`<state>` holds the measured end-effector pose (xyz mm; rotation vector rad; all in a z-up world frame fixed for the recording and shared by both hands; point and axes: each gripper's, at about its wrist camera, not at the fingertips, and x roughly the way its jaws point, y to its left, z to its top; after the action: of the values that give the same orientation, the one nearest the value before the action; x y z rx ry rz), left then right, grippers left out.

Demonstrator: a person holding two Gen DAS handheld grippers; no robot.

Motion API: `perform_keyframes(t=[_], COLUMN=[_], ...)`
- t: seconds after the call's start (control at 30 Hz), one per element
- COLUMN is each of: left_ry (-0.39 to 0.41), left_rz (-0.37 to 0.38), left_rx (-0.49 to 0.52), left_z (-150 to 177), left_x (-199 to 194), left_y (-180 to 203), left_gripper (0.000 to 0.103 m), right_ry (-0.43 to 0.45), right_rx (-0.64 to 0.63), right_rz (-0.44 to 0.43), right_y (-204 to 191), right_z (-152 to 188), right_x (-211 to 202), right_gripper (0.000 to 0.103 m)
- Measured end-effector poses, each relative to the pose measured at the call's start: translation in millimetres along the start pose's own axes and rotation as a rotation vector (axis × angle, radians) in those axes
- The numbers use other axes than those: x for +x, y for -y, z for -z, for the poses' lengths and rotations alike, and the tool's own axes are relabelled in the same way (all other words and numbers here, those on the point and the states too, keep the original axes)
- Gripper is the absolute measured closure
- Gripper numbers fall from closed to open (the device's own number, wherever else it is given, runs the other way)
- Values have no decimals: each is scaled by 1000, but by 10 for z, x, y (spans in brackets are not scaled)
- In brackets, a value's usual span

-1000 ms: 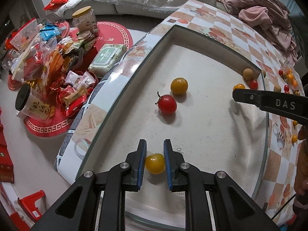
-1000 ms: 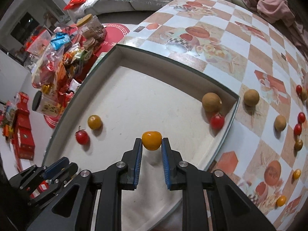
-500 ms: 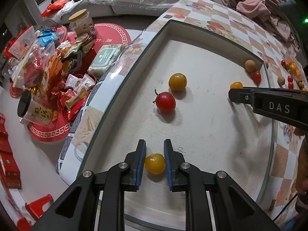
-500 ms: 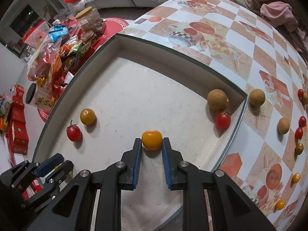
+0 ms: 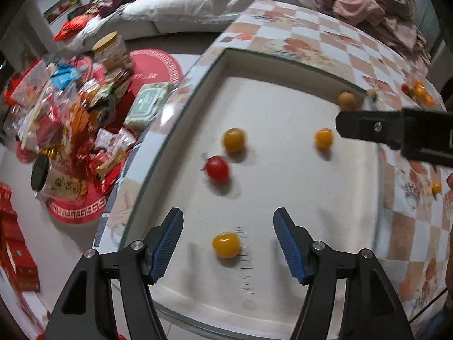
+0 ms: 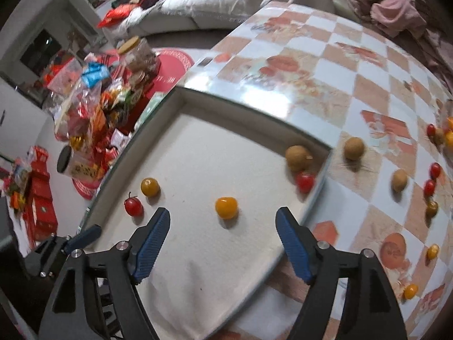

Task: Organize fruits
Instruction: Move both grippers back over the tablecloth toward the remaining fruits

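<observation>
The tray (image 6: 181,96) floor lies open between scattered tomatoes (image 5: 216,168); fruit crowds its far corner.

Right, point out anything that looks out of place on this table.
Most of the small fruits are outside the shallow white tray: round brown fruits, red cherry tomatoes and yellow cherry tomatoes lie scattered over the checkered tablecloth. Nothing looks spilled or damaged.

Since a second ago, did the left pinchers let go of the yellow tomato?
Yes. The left gripper is opening; its blue pads stand apart from the yellow tomato, resting on the tray.
</observation>
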<state>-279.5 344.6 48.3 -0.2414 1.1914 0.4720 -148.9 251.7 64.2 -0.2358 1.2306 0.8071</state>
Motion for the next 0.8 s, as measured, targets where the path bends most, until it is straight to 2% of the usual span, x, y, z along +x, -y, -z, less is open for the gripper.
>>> perform_keyframes(t=[0.2, 0.43, 0.67, 0.8], left_ry=[17, 45, 27, 19], left_rz=[61, 128, 172, 169], left_rx=[82, 200, 245, 251], left_z=[-120, -287, -485, -621], left_x=[-186, -335, -301, -185], left_y=[355, 943, 1610, 1933], left_gripper=[35, 35, 35, 35], right_ry=[47, 72, 47, 35], right_rx=[129, 292, 393, 411], right_rz=[38, 135, 204, 211], right_y=[416, 1193, 1935, 2240], right_z=[176, 585, 873, 931], right_x=[-346, -731, -893, -919], right_gripper=[23, 23, 23, 23])
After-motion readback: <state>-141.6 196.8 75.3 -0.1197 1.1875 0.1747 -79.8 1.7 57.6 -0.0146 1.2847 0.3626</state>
